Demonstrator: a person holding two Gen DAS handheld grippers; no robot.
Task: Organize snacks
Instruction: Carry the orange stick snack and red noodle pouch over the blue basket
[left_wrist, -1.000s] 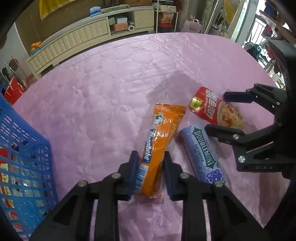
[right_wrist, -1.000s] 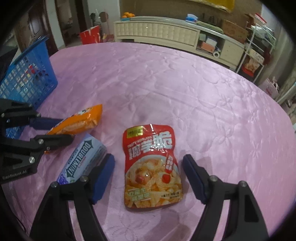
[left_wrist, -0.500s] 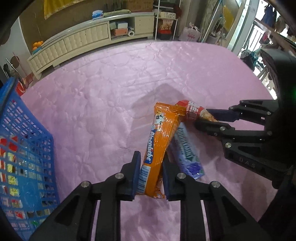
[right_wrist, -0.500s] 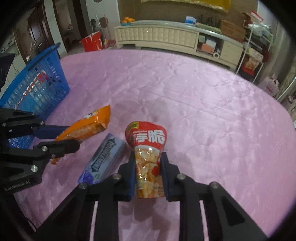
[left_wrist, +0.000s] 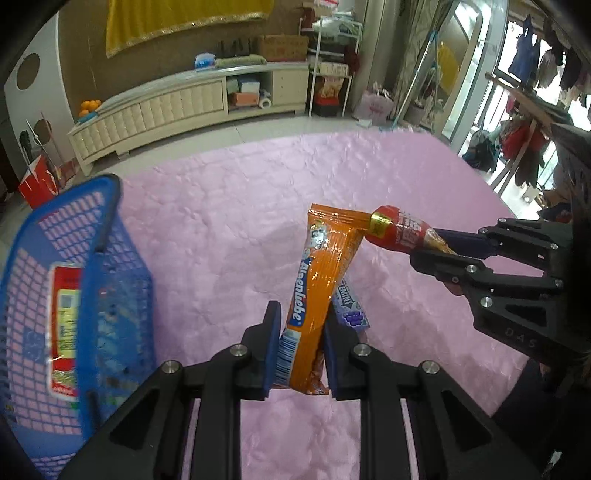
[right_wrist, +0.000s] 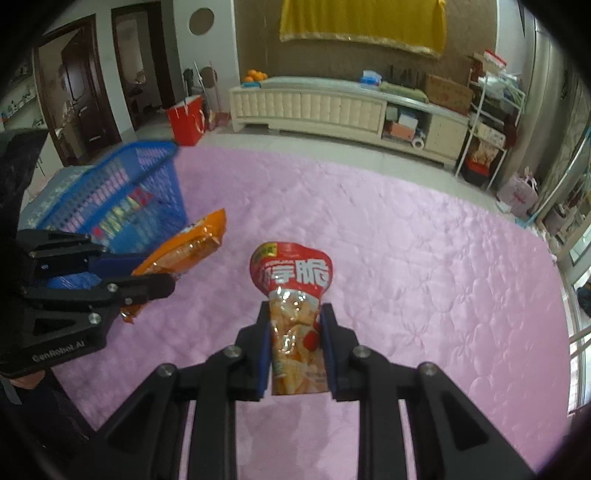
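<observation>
The left gripper (left_wrist: 298, 349) is clamped on the lower part of an orange Alpenliebe candy packet (left_wrist: 319, 288), barcode end nearest the camera, the packet rising off the pink quilted tablecloth (left_wrist: 229, 229) and leaning up and slightly right. Just behind the left gripper's right finger, a purple Doublemint gum pack (left_wrist: 349, 308) lies on the cloth, mostly hidden by the orange packet. The right gripper (right_wrist: 296, 345) is closed on a red snack pouch (right_wrist: 293, 295), squeezing its clear lower half where pale chips show; the red printed top flares out above the fingers. In the left wrist view that red pouch points its gold-tipped end toward the top corner of the orange packet; whether they touch cannot be told. To the left stands a blue plastic basket (left_wrist: 107, 236) with a mesh wall, holding a red-and-white packet (left_wrist: 64, 325) among other blurred items. Farther back, beyond the table's edge, runs a long cream sideboard (right_wrist: 306, 109) with oranges (right_wrist: 255, 75) on top, a red paper bag (right_wrist: 186, 120) on the floor beside it, and a yellow cloth (right_wrist: 364, 22) hanging on the wall.
</observation>
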